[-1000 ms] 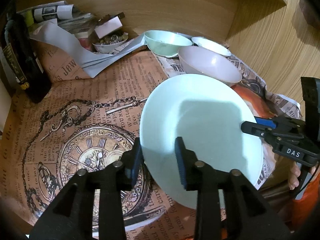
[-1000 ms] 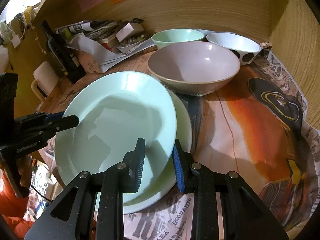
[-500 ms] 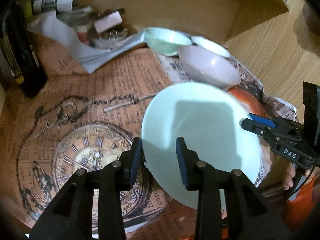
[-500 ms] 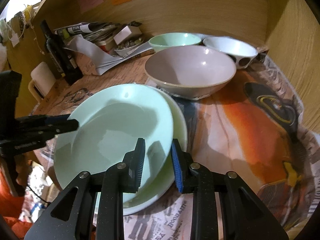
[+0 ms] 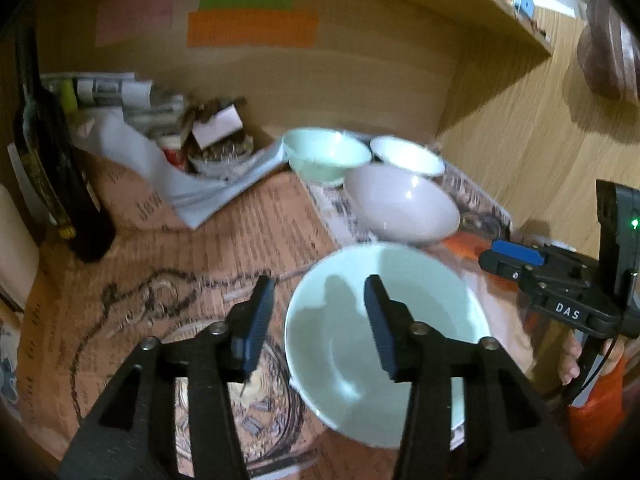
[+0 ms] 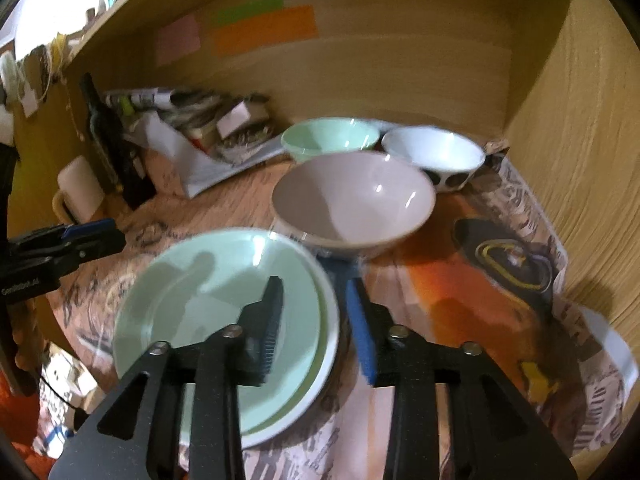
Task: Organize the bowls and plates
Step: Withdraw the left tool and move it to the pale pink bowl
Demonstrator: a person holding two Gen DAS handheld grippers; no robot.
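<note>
Two hand-held grippers, left [image 5: 316, 320] and right [image 6: 314, 320], were opening, holding nothing, straddling opposite rims of the stacked green plates [image 6: 224, 312]; pink bowl [image 6: 352, 204] crowded the far edge.

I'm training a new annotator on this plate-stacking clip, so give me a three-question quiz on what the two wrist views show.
1. True or false: the green plate lies on top of another plate.
2. How many bowls stand behind the plates?
A) two B) three C) four
3. Fill in: the bowl nearest the plates is coloured ____.

Key:
1. True. The lower plate's rim shows along the right edge in the right wrist view.
2. B. The pinkish bowl, the green bowl and the white bowl with dark spots.
3. Pinkish.

The left gripper and right gripper are both opening, and neither set of fingers presses on a plate.
</note>
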